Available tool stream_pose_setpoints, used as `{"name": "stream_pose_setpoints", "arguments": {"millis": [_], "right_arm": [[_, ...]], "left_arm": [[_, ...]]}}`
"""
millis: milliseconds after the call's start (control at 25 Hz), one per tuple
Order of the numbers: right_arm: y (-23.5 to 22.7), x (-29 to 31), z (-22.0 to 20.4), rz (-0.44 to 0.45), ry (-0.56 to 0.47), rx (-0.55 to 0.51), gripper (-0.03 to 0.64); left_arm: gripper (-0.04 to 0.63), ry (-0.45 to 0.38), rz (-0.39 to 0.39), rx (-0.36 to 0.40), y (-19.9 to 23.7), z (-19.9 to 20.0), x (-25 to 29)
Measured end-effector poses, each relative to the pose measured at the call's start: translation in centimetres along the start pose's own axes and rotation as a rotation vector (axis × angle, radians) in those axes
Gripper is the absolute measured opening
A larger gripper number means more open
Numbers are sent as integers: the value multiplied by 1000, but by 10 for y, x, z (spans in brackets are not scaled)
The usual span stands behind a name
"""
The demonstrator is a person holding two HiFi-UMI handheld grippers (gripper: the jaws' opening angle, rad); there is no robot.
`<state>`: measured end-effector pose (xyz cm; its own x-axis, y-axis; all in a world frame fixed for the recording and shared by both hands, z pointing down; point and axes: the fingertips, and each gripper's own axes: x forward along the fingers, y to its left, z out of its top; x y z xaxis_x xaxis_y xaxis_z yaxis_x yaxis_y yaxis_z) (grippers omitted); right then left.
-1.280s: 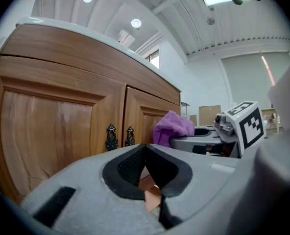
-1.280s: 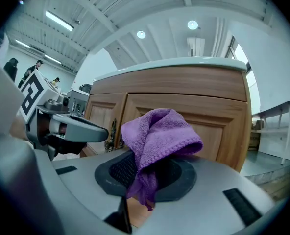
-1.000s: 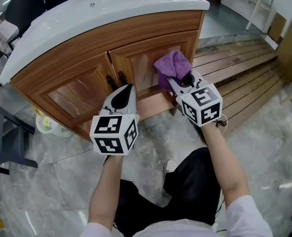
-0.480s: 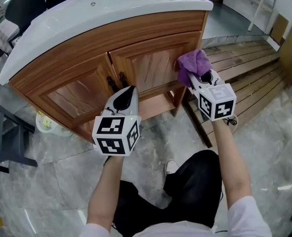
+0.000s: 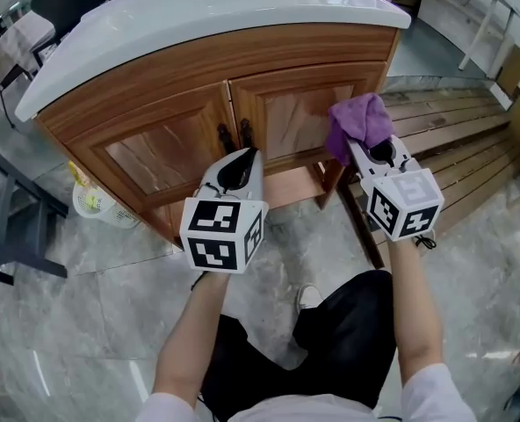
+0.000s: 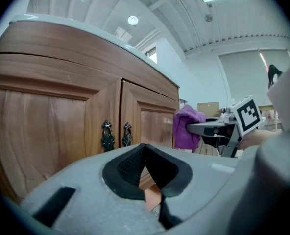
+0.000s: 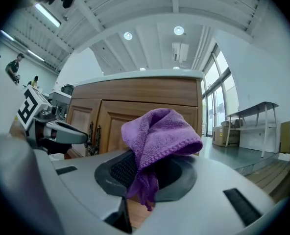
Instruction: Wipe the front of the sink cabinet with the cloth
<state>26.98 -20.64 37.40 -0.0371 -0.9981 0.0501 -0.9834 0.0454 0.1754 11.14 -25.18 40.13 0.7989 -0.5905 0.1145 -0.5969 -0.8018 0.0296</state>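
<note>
Left claw (image 6: 145,147): clenched on nothing, up in front of the door handles (image 5: 234,135).
Sink cabinet (image 5: 168,152): both wooden doors closed.
Cloth (image 5: 358,120): purple, bunched at the cabinet's front right corner.
Right claw (image 5: 362,148): clamped tight on the cloth.

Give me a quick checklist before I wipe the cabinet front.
1. Purple cloth clamped in right claw: ok.
2. Left claw shut and empty: ok.
3. Both cabinet doors closed: ok.
4. Cloth pressed against the right door: cannot tell; it sits at that door's right edge.
5. Cloth spread flat for wiping: not ok, it is bunched.
</note>
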Motion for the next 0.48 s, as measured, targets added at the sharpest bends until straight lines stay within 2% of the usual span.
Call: {"name": "stream_pose_setpoints", "arguments": {"millis": [480], "right_arm": [[128, 7, 43, 253, -68, -21, 72]], "left_arm": [[5, -28, 129, -31, 51, -1, -56]]}}
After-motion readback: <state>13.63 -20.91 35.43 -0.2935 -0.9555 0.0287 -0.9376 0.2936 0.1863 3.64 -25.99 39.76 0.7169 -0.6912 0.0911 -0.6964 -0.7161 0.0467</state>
